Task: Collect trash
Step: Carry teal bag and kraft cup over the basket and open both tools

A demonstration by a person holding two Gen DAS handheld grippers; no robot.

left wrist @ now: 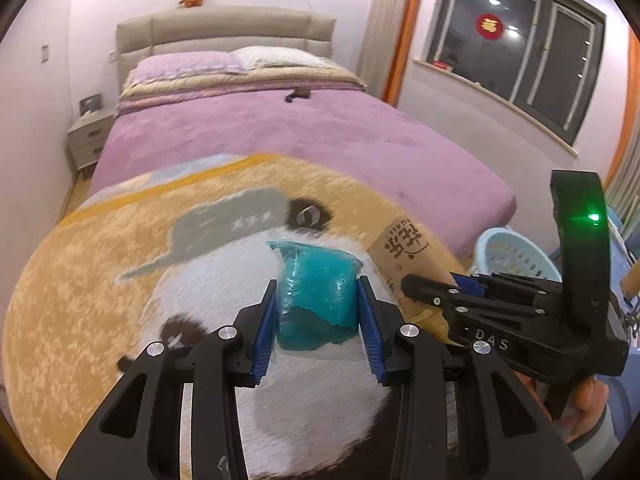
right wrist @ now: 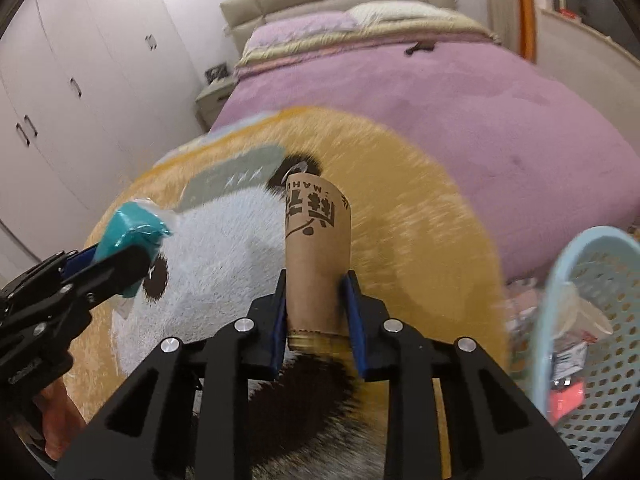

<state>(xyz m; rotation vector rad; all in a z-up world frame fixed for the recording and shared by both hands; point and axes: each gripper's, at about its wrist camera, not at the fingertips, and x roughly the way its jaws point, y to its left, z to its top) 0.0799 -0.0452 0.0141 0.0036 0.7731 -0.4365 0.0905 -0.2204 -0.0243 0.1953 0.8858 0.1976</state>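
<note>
Bedroom, round panda rug [left wrist: 100, 280]: left gripper [left wrist: 318, 316] clamping teal plastic-wrapped wad [left wrist: 316, 292], right gripper [right wrist: 318, 320] clamping brown printed paper cup [right wrist: 318, 248]; carry step, next needs release over pale-blue perforated basket [right wrist: 592, 320].

A round panda-face rug [left wrist: 100, 280] in orange and white spreads beneath both sets of tongs, lapping against the foot of a bed covered in purple [left wrist: 312, 132]; far ahead of the tongs, a small dark object [left wrist: 298, 94] lies on the bedcover.

"DAS" on right gripper [left wrist: 466, 280], "MAH" on brown paper cup [right wrist: 316, 240]
</note>
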